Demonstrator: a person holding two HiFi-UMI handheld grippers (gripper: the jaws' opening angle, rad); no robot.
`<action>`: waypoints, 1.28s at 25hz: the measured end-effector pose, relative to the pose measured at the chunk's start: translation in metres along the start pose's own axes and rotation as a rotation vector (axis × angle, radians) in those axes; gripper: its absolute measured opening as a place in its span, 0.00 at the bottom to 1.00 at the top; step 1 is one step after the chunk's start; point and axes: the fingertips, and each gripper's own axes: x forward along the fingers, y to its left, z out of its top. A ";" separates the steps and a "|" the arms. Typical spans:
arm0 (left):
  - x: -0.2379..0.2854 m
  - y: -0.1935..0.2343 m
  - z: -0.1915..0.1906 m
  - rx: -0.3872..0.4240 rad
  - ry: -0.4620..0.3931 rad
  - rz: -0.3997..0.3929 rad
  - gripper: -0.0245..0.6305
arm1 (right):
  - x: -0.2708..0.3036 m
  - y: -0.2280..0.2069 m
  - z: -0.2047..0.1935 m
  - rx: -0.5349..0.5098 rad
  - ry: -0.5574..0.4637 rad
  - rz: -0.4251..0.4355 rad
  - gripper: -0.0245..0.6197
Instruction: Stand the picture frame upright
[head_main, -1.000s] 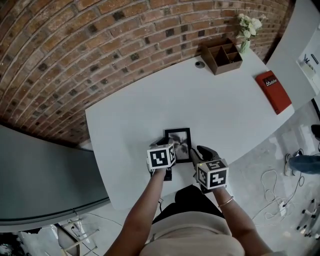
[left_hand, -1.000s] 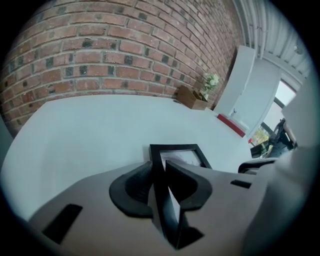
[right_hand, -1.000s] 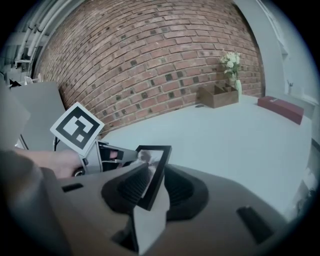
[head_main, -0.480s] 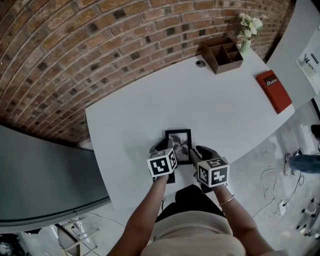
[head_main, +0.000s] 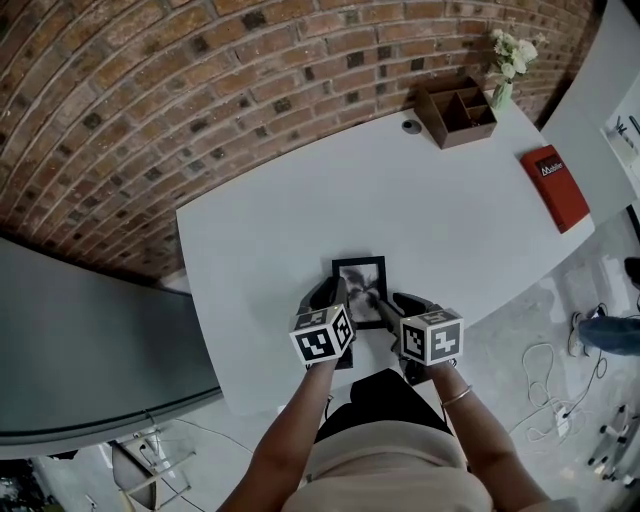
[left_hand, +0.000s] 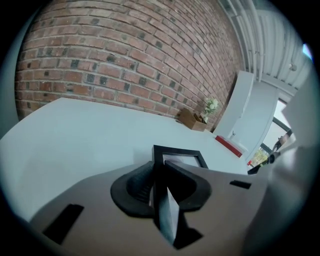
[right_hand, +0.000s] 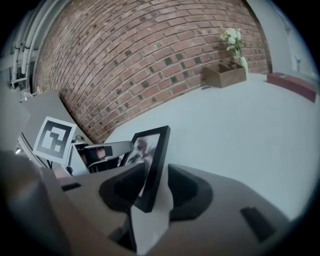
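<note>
The left gripper (left_hand: 160, 169) is clamped on the frame (head_main: 360, 283), its pads pinching the frame's left side edge-on. The right gripper (right_hand: 156, 171) has just been opening its jaws. The frame's right side stands between them, but the pads are off it, with a plain gap on the outer side.

From above, both marker cubes and the jaws cover the frame's near end. I can't make out whether that end rests on the table (head_main: 290, 210), nor see any prop behind it. How far it is tipped up is hard to judge: the picture side shows from overhead, while in the right gripper view it rises at a slant. In the left gripper view only its far corner pokes out past the jaws.

The frame is close to the table's near edge, about midway along it. Its long axis runs from that edge toward the brick wall (head_main: 200, 90).

A wooden box (head_main: 457, 100) stands in the far right corner, with flowers (head_main: 510, 55) just behind it. A small round thing (head_main: 411, 126), too small to name, sits just left of the box. A red book (head_main: 556, 186) lies at the right edge. All are well apart from the frame. Cables (head_main: 545, 365) trail on the floor past the right edge.
</note>
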 end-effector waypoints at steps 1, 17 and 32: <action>-0.001 0.000 0.001 -0.004 -0.006 -0.006 0.13 | 0.001 0.001 0.000 0.001 0.005 0.006 0.24; -0.010 -0.002 0.005 -0.023 -0.046 -0.037 0.13 | 0.011 0.008 -0.004 -0.023 0.048 0.073 0.24; -0.050 0.021 0.065 -0.036 -0.205 0.072 0.13 | 0.019 0.050 0.050 -0.231 0.007 0.194 0.21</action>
